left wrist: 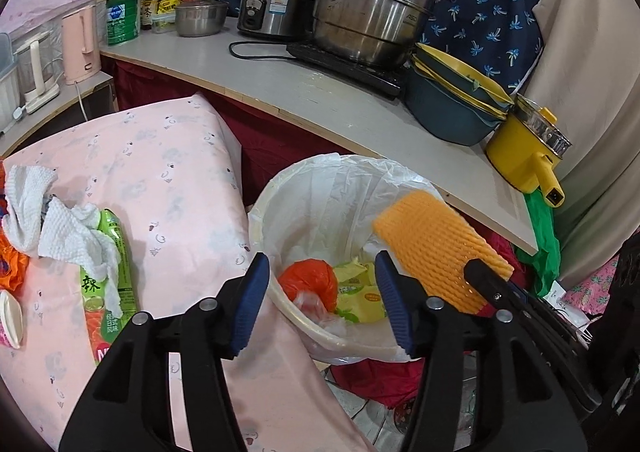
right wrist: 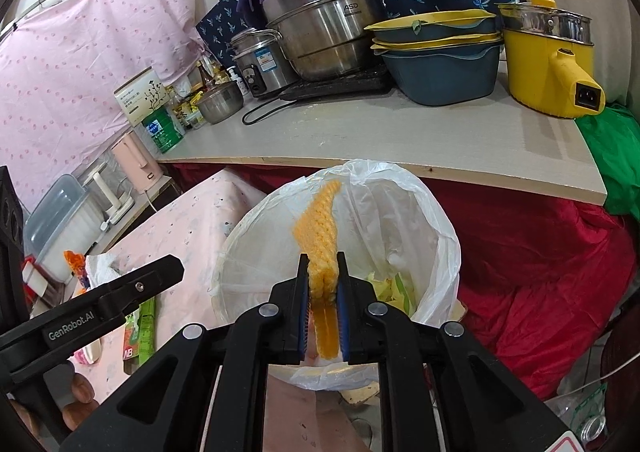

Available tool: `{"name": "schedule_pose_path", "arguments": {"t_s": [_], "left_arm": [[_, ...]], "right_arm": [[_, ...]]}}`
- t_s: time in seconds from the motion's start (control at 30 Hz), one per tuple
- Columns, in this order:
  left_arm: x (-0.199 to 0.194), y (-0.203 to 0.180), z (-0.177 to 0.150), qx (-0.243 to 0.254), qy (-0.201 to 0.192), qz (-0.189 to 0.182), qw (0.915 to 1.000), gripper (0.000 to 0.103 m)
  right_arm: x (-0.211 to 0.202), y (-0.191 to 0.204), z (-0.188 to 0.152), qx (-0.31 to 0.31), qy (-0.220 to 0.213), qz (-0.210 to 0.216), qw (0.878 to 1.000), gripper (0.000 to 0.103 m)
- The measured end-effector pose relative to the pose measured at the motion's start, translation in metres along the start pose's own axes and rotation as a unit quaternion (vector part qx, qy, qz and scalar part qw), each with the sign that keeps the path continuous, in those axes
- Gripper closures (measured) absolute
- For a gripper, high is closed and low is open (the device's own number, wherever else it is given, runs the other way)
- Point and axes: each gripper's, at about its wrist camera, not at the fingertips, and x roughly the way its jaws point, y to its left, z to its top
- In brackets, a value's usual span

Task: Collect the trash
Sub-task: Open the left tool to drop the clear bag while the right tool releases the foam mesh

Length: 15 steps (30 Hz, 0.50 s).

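My right gripper (right wrist: pixel 323 284) is shut on an orange foam net sleeve (right wrist: pixel 318 228) and holds it over the white-lined trash bin (right wrist: pixel 436 228). The sleeve also shows in the left wrist view (left wrist: pixel 436 244), above the bin's right rim. My left gripper (left wrist: pixel 320 304) is open and empty, just above the near rim of the bin (left wrist: pixel 304 188). Inside the bin lie an orange bag (left wrist: pixel 310 280) and yellow-green wrappers (left wrist: pixel 356 292). On the pink cloth-covered table (left wrist: pixel 172 180) lie crumpled white paper towels (left wrist: pixel 68 228) and a green snack packet (left wrist: pixel 108 292).
A shelf (left wrist: pixel 280 92) behind the bin carries steel pots (left wrist: pixel 372 16), a rice cooker (left wrist: pixel 272 8), blue and yellow basins (left wrist: pixel 452 108) and a yellow electric pot (left wrist: pixel 524 148). Red cloth (right wrist: pixel 540 272) lies on the floor to the bin's right. A pink kettle (left wrist: pixel 80 44) stands at left.
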Motion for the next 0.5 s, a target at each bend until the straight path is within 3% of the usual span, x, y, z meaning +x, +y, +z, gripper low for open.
{"name": "schedule_pose_path", "arguments": {"t_s": [0.2,0.37,0.5], "left_arm": [[-0.005,0.011,-0.003,-0.005,-0.005,0.019,0.9998,0.043],[-0.011,0.021,-0.006,-0.012,-0.012,0.035,0.9992,0.038],[-0.018,0.029,-0.008,-0.022,-0.017,0.039,0.9988,0.036]], "right_arm": [[0.003,0.006,0.0,-0.002,0.0,0.001,1.0,0.086],[0.001,0.013,0.001,-0.007,-0.007,0.003,1.0,0.073],[0.002,0.02,0.007,-0.017,-0.012,0.004,1.0,0.072]]}}
